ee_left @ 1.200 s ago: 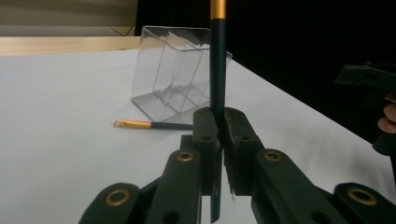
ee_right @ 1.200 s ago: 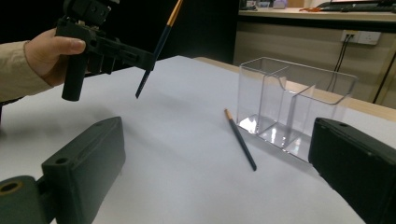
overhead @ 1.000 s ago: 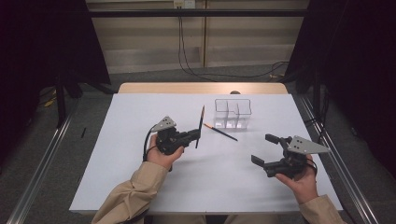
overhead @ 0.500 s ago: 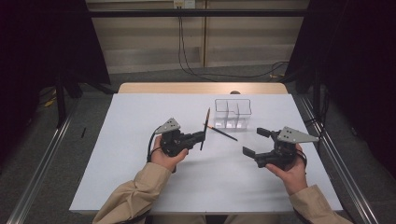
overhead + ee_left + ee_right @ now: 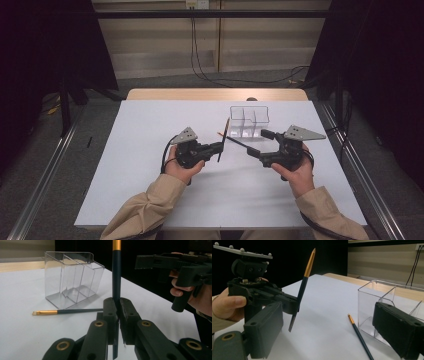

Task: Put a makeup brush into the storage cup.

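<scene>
My left gripper (image 5: 219,146) is shut on a dark blue paintbrush (image 5: 224,140) with a gold ferrule, and the brush stands nearly upright. In the left gripper view the jaws (image 5: 118,305) clamp its handle (image 5: 116,277) low down. A second, similar brush (image 5: 235,141) lies flat on the white table in front of a clear divided container (image 5: 248,120). My right gripper (image 5: 256,142) is open with nothing in it, just right of the held brush. The right gripper view shows its jaws (image 5: 332,327) spread wide, with the held brush (image 5: 302,290) and the lying brush (image 5: 359,337) between them.
The white sheet (image 5: 150,125) covers the table, whose wooden strip (image 5: 215,94) shows at the far edge. The container (image 5: 72,277) has several open compartments. Metal rails (image 5: 50,170) run along both sides of the table, and cables lie on the floor behind it.
Both hands have drawn inward. The left gripper carried the upright brush to the right, towards the container. The right gripper, still open, moved left and forward towards the brush.
</scene>
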